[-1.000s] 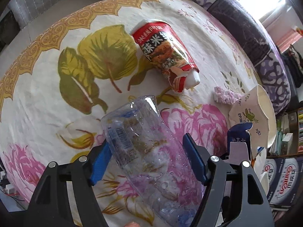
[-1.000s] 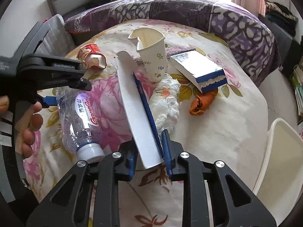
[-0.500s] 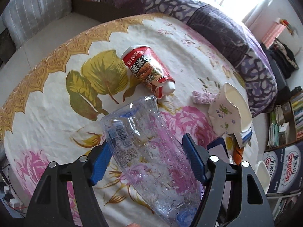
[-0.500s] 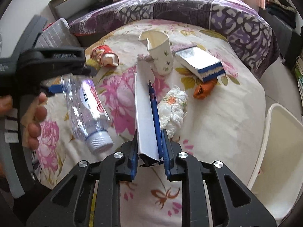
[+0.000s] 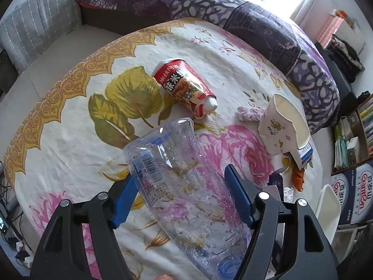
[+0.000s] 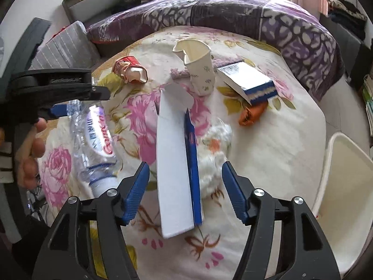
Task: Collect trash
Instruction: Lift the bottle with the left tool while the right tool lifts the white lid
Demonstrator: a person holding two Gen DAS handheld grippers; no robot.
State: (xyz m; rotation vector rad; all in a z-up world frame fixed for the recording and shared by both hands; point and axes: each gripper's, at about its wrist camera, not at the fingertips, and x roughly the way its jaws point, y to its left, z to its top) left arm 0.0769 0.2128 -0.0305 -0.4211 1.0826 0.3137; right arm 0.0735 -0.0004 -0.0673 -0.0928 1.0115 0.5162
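Note:
My left gripper (image 5: 181, 196) is shut on a clear crushed plastic bottle (image 5: 181, 182), held cap end toward me above the flowered tablecloth (image 5: 70, 121). The right wrist view shows the same bottle (image 6: 95, 140) hanging from that gripper at the left. My right gripper (image 6: 184, 169) is opening its jaws. A flattened white and blue carton (image 6: 172, 163) stands loose between them, and neither pad touches it. A red noodle cup (image 5: 184, 88) lies on its side beyond the bottle. A torn paper cup (image 6: 200, 70) stands behind the carton.
A white and blue box (image 6: 249, 81), an orange wrapper (image 6: 251, 114) and a white tissue wad (image 6: 216, 144) lie on the cloth. A pink tissue scrap (image 5: 249, 114) sits by the paper cup. A white bin (image 6: 345, 186) stands off the table's right edge. A purple sofa curves behind.
My right jaws have spread apart and let go of the carton, which now leans free between them. My left gripper has lifted the bottle higher above the table.

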